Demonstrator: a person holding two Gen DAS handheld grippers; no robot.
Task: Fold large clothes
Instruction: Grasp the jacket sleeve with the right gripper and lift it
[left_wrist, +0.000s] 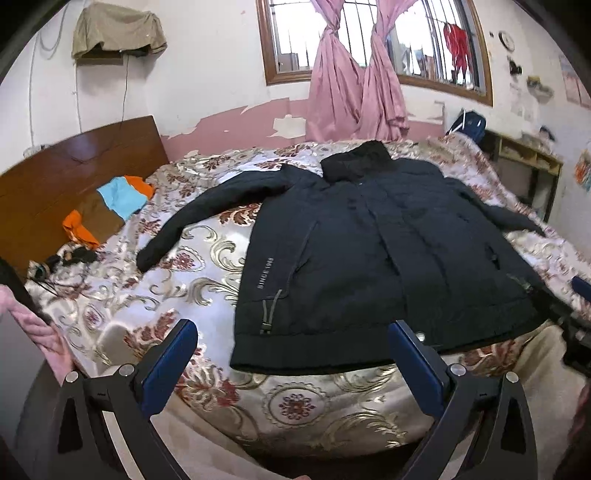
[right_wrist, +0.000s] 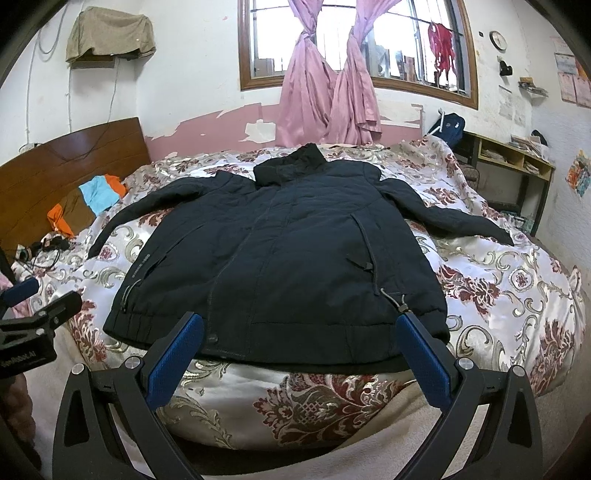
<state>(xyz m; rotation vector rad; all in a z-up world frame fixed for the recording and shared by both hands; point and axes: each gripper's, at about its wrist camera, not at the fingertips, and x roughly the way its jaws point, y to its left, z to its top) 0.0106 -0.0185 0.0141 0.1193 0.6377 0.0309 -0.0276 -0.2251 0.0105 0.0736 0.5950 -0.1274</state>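
A large black jacket (left_wrist: 369, 251) lies flat and face up on the bed, collar toward the window, both sleeves spread outward, hem toward me. It also shows in the right wrist view (right_wrist: 280, 258). My left gripper (left_wrist: 291, 332) is open and empty, hovering just in front of the hem near its left part. My right gripper (right_wrist: 299, 325) is open and empty, just in front of the hem's right part. The left gripper shows at the left edge of the right wrist view (right_wrist: 33, 310).
The bed has a floral quilt (left_wrist: 184, 266) and a wooden headboard (left_wrist: 74, 170) at the left. Orange, blue and brown clothes (left_wrist: 110, 206) and cables (left_wrist: 62, 262) lie near the headboard. A shelf unit (right_wrist: 513, 162) stands at the right wall; pink curtains (right_wrist: 325, 92) hang behind.
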